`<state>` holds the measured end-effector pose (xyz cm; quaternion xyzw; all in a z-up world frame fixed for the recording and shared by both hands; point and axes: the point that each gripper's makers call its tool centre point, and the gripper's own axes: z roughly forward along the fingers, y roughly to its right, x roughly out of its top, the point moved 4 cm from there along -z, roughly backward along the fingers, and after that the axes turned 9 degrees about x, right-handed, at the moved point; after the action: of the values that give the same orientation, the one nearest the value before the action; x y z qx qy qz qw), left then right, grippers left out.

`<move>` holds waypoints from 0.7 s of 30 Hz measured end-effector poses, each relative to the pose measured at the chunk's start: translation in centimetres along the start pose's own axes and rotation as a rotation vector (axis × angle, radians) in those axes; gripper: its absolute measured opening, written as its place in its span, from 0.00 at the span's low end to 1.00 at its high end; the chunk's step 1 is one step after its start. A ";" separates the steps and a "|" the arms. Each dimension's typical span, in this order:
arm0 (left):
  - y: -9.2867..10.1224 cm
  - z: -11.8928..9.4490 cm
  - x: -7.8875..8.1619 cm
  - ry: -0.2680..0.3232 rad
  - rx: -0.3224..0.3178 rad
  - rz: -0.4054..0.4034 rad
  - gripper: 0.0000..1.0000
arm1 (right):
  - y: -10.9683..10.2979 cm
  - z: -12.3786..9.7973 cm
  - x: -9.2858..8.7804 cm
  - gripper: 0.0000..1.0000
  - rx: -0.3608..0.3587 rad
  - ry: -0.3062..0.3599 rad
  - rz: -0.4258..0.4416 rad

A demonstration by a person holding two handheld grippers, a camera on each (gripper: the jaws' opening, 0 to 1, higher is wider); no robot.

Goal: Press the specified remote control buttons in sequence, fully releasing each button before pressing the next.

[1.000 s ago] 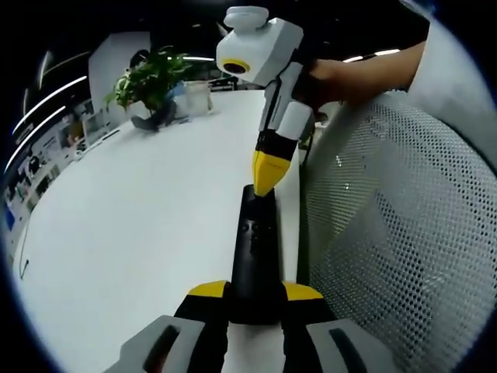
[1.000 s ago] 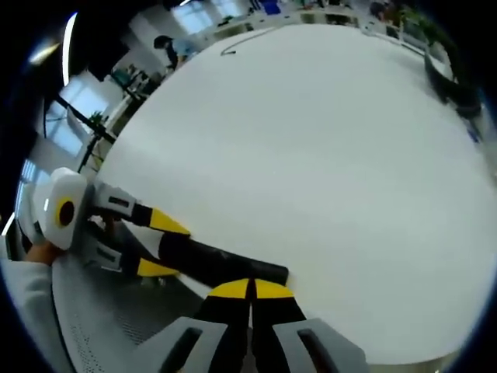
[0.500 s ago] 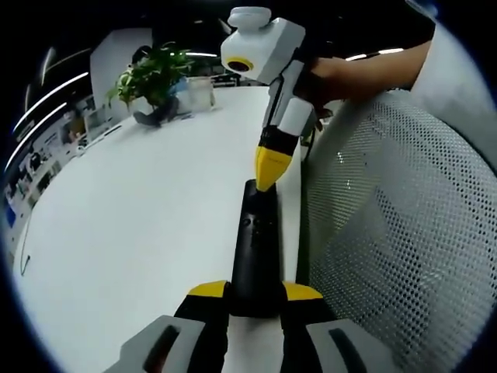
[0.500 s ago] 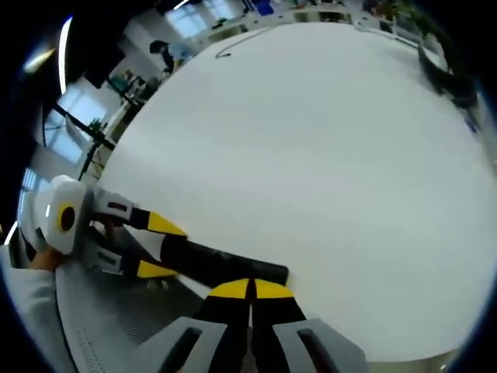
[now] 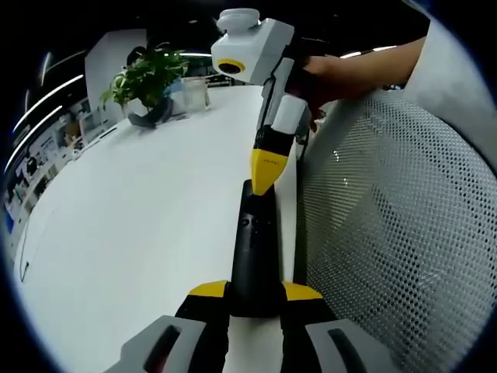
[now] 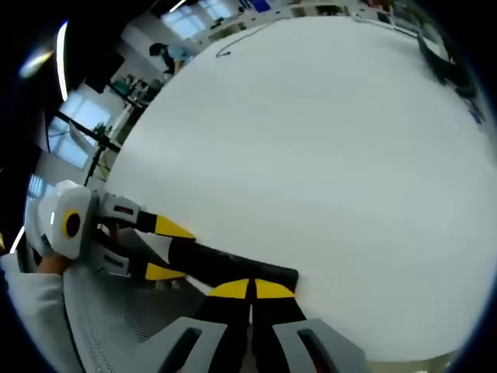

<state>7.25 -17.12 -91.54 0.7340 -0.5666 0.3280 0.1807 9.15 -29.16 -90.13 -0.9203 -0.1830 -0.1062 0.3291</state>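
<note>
Fingers (image 5: 208, 290): yellow tips clamp slim black remote (image 5: 255, 256) | white table (image 5: 140, 210) smooth

Matt black remote (image 5: 255, 256), smooth table (image 5: 132, 210)

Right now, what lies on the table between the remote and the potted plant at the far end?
In the left gripper view, nothing: bare white table runs from the remote to the potted plant.

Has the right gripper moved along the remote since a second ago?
Cannot tell: the right gripper sits at the remote far end as before; its body leans slightly leftward.
</note>
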 end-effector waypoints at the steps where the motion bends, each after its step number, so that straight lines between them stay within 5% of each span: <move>1: 0.0 0.0 0.0 0.001 -0.001 -0.002 0.24 | 0.1 0.0 0.0 0.00 -0.001 0.001 0.000; 21: 0.1 0.2 0.2 0.011 -0.004 -0.015 0.24 | 0.3 -0.2 -0.3 0.00 0.030 -0.011 0.099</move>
<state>7.28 -17.40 -91.61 0.7361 -0.5606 0.3297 0.1876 8.96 -29.60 -90.30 -0.9238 -0.1405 -0.0818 0.3467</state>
